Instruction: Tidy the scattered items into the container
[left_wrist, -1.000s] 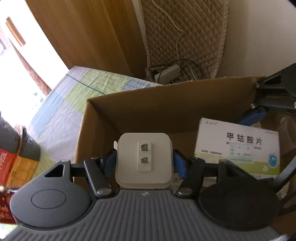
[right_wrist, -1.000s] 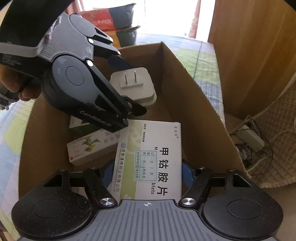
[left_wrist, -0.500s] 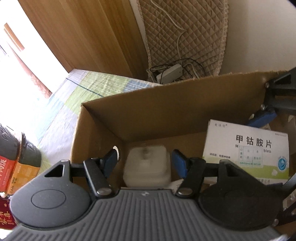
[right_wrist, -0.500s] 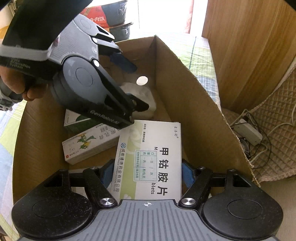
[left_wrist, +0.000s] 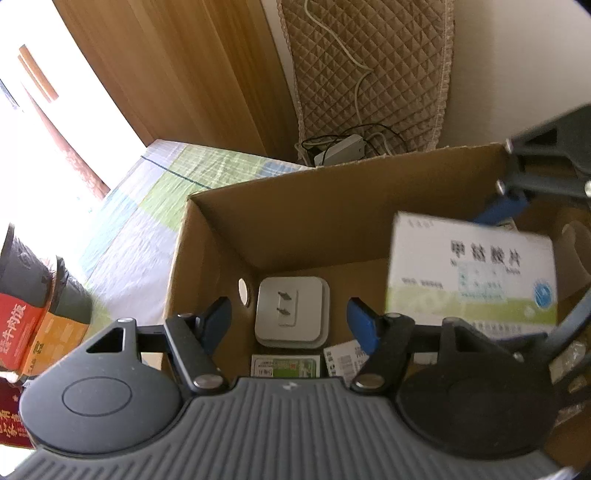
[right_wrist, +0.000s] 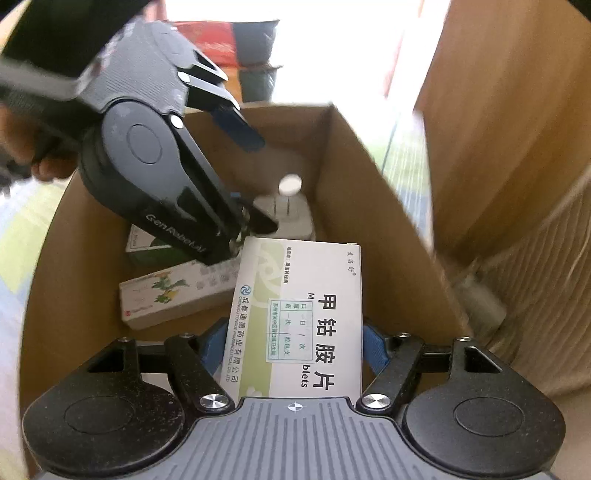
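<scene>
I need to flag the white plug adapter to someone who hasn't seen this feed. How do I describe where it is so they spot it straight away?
Look inside the open cardboard box, down at its floor in the corner next to the wall with a small round hole. The plug adapter lies flat there, below the open left gripper. Unlike the printed medicine boxes around it, it is plain white, square with rounded corners, with two metal prongs facing up.

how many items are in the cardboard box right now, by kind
white plug adapter: 1
medicine boxes lying on the box floor: 2
white and green medicine box held in the right claw over the brown cardboard box: 1
total: 4
</scene>
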